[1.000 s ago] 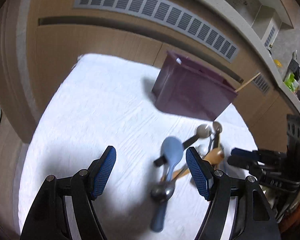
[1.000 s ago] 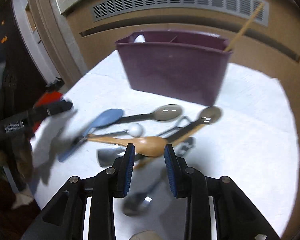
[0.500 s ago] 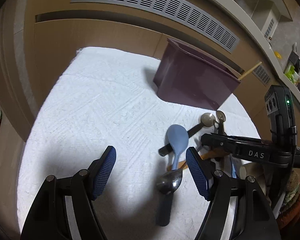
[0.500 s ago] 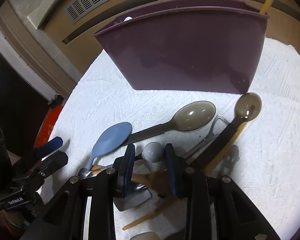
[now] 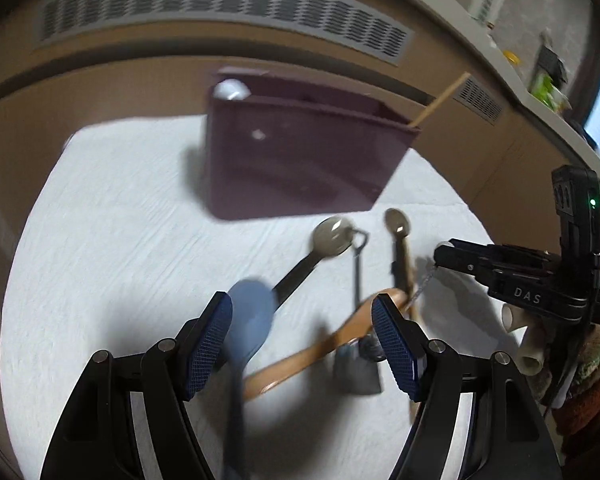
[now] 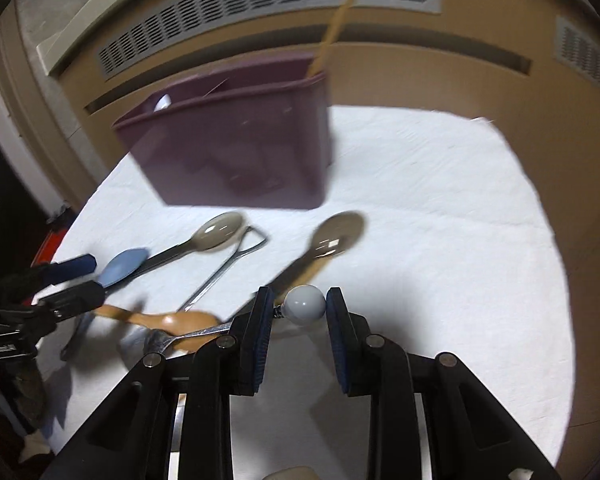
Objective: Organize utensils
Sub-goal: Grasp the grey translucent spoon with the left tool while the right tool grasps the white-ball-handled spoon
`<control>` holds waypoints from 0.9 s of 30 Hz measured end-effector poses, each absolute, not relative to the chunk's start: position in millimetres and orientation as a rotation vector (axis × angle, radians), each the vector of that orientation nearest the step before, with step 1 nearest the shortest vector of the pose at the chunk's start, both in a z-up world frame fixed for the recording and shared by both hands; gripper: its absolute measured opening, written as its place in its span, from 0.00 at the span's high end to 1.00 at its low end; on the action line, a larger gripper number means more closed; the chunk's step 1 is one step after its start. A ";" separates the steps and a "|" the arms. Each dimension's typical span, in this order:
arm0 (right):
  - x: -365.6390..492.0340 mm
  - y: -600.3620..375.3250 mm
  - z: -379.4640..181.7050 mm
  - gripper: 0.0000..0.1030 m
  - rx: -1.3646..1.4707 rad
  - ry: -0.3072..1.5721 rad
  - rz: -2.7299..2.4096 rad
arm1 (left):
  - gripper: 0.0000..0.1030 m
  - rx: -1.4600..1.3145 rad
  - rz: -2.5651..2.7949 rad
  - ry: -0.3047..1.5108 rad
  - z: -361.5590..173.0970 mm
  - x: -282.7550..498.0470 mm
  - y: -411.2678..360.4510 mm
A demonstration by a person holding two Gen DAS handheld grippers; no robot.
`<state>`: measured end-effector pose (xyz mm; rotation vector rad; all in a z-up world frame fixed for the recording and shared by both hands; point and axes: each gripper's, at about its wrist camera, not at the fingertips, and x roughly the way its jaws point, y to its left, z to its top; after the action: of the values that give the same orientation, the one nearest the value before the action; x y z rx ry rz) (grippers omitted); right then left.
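Note:
A purple utensil bin (image 5: 300, 152) stands at the back of the white cloth; it also shows in the right wrist view (image 6: 236, 152). A wooden stick (image 6: 336, 20) and a white ball-topped utensil (image 5: 231, 90) stand in it. Loose utensils lie in front: a blue spoon (image 5: 248, 320), two grey-brown spoons (image 6: 216, 232) (image 6: 336, 236), a wooden spoon (image 6: 180, 320) and a metal tool (image 6: 224, 268). My right gripper (image 6: 296, 308) is shut on a white ball-headed utensil (image 6: 304, 304), lifted off the cloth. My left gripper (image 5: 300, 328) is open above the pile.
The white cloth (image 6: 440, 240) covers a round table. Brown cabinet fronts with grey vents (image 5: 220, 4) stand behind it. The right gripper's body (image 5: 540, 280) shows at the right of the left wrist view.
My right gripper has closed on the white ball-headed utensil and lifted it out of the pile. My left gripper has moved right, over the blue and wooden spoons.

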<state>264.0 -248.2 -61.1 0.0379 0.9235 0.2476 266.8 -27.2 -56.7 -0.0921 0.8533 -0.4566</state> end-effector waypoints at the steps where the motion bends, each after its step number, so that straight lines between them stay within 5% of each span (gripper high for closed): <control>1: 264.2 -251.2 -59.1 0.75 0.042 0.911 0.238 | 0.31 -0.059 -0.476 0.847 -53.9 270.7 -34.5; 6: 259.4 -269.4 -45.9 0.80 0.057 0.826 0.199 | 0.54 0.114 -0.520 0.913 -57.6 306.7 -72.9; 14: 258.5 -281.6 -44.6 0.80 0.052 0.784 0.210 | 0.55 0.224 -0.508 1.039 -82.8 350.7 -107.2; 17: 262.8 -278.0 -49.1 0.81 0.015 0.796 0.227 | 0.64 0.161 -0.476 1.038 -81.3 354.7 -99.4; 27: 272.3 -260.0 -63.3 0.83 -0.035 0.901 0.253 | 0.64 -0.011 -0.306 1.005 -80.0 304.7 -37.4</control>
<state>272.3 -260.0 -63.3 -0.0353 0.9013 0.2527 304.7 -37.4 -80.0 -0.0105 1.0055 -0.3058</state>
